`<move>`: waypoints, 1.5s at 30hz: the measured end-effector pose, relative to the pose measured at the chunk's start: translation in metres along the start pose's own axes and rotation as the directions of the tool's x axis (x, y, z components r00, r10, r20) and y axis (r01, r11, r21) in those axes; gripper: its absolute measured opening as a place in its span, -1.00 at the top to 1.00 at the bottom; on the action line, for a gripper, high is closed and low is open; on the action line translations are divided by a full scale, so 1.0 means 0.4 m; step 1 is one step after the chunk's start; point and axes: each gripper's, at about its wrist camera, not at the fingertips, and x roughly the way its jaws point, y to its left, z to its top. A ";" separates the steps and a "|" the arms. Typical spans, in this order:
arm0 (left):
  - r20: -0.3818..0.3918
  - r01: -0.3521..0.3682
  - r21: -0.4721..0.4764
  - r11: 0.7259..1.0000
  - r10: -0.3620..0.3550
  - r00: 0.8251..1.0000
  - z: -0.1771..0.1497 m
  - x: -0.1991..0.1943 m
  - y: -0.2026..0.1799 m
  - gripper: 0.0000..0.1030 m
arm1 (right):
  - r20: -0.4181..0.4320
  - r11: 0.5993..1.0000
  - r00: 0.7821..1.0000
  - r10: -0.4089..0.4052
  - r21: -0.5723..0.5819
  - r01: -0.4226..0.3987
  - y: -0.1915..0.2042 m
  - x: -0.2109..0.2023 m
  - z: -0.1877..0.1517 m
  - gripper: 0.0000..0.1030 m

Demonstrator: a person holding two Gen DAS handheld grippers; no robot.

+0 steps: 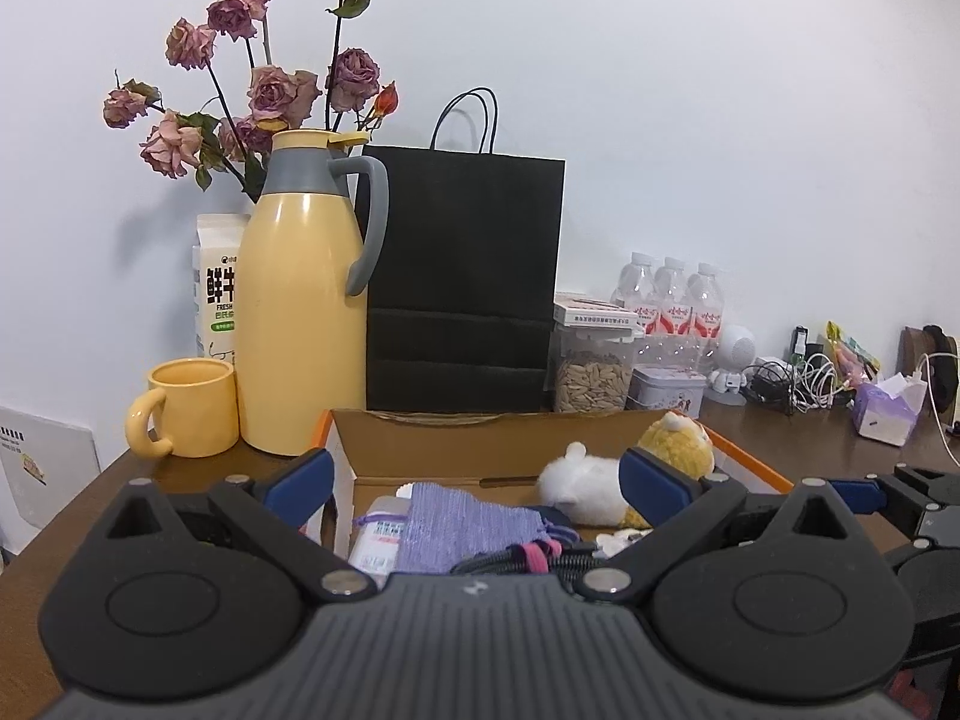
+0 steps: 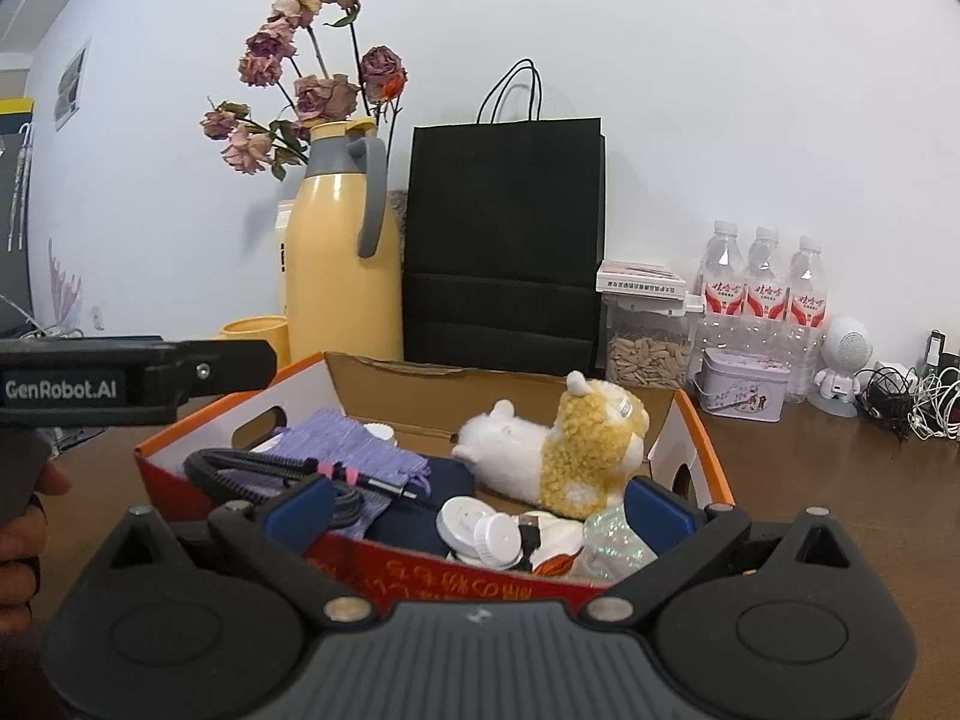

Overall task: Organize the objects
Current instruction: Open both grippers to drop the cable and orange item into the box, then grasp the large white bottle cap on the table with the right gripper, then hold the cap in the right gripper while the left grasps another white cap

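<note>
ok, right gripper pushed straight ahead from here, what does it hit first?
Probably the red front wall of the cardboard box, which sits right between the open right gripper fingers. If it clears that wall, the white round caps inside come next; depth is unclear.

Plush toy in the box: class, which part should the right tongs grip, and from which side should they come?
Grip the plush toy across its white body, coming from above. It lies on its side in the box, whose walls block a sideways approach. The body is soft and narrower than the yellow head, so the open right tongs should probably span it.
</note>
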 end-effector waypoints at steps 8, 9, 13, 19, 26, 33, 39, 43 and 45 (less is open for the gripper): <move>-0.020 -0.027 0.011 1.000 0.027 0.999 -0.026 -0.068 0.007 -1.00 | -0.027 1.000 1.000 0.001 -0.008 -0.001 0.019 -0.039 -0.023 -1.00; -0.025 -0.031 0.008 0.999 0.031 0.999 -0.028 -0.077 0.011 -1.00 | -0.035 1.000 0.999 -0.001 -0.010 0.001 0.023 -0.046 -0.028 -1.00; -0.053 -0.054 -0.009 0.998 0.054 0.997 -0.037 -0.115 0.035 -1.00 | -0.062 1.000 0.998 0.002 -0.002 -0.002 0.034 -0.071 -0.044 -1.00; -0.110 -0.113 -0.024 0.993 0.110 0.988 -0.051 -0.174 0.085 -1.00 | -0.107 1.000 0.994 0.015 -0.006 -0.016 0.065 -0.110 -0.072 -1.00; -0.152 -0.143 -0.016 0.990 0.139 0.979 -0.074 -0.243 0.129 -1.00 | -0.214 0.996 0.974 0.072 -0.035 -0.081 0.137 -0.116 -0.111 -0.98; -0.189 -0.157 -0.031 0.987 0.149 0.971 -0.102 -0.280 0.158 -1.00 | -0.299 0.988 0.948 0.111 -0.068 -0.137 0.221 -0.072 -0.122 -0.69; -0.207 -0.159 -0.038 0.986 0.148 0.967 -0.116 -0.289 0.168 -1.00 | -0.334 0.986 0.934 0.130 -0.052 -0.156 0.253 -0.024 -0.116 -0.11; -0.215 -0.160 -0.046 0.986 0.146 0.966 -0.120 -0.283 0.172 -1.00 | -0.316 0.985 0.939 0.139 -0.049 -0.163 0.257 -0.033 -0.119 0.24; -0.218 -0.156 -0.049 0.986 0.142 0.966 -0.121 -0.278 0.171 -1.00 | -0.292 0.986 0.947 0.136 -0.054 -0.158 0.257 -0.041 -0.122 0.24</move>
